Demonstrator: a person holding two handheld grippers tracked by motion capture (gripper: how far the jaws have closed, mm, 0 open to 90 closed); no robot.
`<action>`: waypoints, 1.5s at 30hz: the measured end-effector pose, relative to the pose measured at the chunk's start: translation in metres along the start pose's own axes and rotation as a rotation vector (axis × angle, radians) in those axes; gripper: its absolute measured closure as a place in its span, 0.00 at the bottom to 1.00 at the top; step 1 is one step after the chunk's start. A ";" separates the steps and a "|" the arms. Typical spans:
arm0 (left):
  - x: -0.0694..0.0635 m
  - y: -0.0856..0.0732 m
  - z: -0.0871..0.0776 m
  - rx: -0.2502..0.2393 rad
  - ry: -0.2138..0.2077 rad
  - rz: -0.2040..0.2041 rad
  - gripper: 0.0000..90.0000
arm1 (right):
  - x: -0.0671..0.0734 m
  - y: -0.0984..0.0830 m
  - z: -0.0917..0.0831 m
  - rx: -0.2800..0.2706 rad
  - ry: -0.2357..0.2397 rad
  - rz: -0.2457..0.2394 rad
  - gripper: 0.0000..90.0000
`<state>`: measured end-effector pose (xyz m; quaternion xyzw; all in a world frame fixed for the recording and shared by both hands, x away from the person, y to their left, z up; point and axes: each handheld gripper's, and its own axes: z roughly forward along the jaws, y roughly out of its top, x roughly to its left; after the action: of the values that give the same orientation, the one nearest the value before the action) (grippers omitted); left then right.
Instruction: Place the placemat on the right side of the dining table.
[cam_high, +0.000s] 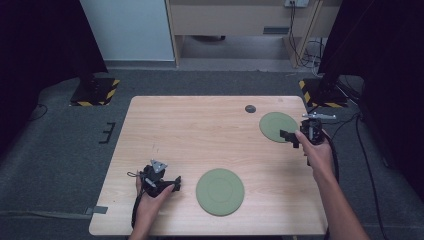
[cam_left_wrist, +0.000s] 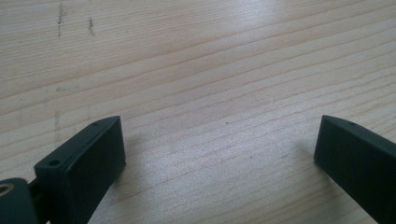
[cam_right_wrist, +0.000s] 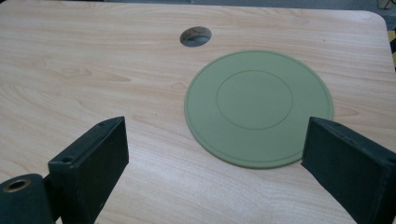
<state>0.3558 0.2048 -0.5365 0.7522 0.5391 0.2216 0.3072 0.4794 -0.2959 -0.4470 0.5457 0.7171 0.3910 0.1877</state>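
Right tool (cam_high: 292, 138) sits at the near edge of the far green mat (cam_high: 278, 126), jaws spread wide with nothing between them. In the right gripper view the mat (cam_right_wrist: 258, 107) lies flat ahead, its near rim between the two jaws but not yet touched. Left tool (cam_high: 170, 184) rests low over bare tabletop (cam_high: 200, 130) near the front left, jaws also wide apart and empty; the left gripper view has plain wood grain (cam_left_wrist: 210, 93) between them. A second, larger green mat (cam_high: 220, 191) lies just right of the left tool, apart from it.

Risks, as judged from here:
- The mat looks very thin and lies flush on the wood. Jaws coming in level would likely slide over the rim or push the mat along instead of getting under it.
- If it is soft rubber or silicone, as its matt surface suggests, a pinch at one edge could let it droop or fold.
- A shove away from the person could send it toward the round cable hole (cam_right_wrist: 195, 36) or the far edge.

Materials: both mats are round, dull olive green, with a raised or scored inner ring. Tabletop is pale laminate with printed grain, smooth, slightly glossy, rounded corners. Jaws are blocky matt black plastic.
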 end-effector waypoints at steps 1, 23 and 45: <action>0.000 0.000 0.000 0.000 0.000 0.000 0.02 | 0.001 -0.001 -0.001 -0.001 0.002 0.000 0.08; 0.000 0.000 0.000 0.000 -0.001 0.001 0.01 | 0.021 -0.048 -0.013 0.038 0.049 -0.062 0.08; 0.000 0.000 0.000 0.000 -0.001 0.002 0.01 | 0.041 -0.091 -0.002 0.120 0.099 -0.108 0.07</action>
<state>0.3557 0.2049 -0.5365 0.7528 0.5384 0.2216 0.3072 0.4065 -0.2674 -0.5096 0.4965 0.7760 0.3630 0.1396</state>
